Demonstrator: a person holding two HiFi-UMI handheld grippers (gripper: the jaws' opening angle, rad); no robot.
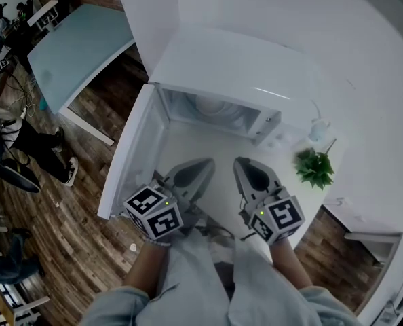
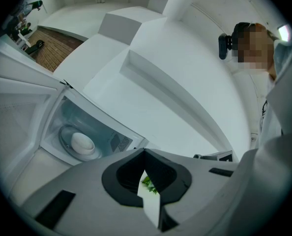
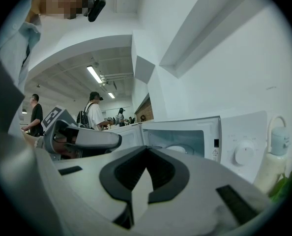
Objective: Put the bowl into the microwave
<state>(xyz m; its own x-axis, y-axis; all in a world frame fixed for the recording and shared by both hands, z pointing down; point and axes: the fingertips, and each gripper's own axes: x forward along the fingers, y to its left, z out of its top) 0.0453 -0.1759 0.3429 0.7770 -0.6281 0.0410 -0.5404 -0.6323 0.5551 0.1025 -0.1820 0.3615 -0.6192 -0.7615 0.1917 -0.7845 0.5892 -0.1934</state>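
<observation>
seemingly done with the main step. found the left gripper (image 1: 203, 164) and the right gripper (image 1: 240, 163) closed right up, matte grey jaws tip to tip, nothing pinched in either. hovered side by side just in front of the microwave (image 1: 235, 66). spotted the bowl (image 2: 82, 142), smooth, white and rounded, sitting inside the microwave on its glassy round turntable (image 2: 63, 135). noted a boxy, glossy white shell, with the door (image 1: 130, 155) swung wide at the microwave's left. probably left to do: shut that door. passed over a leafy green plant (image 1: 315, 167) and a pale bottle (image 1: 318, 129) at the microwave's dial side.
</observation>
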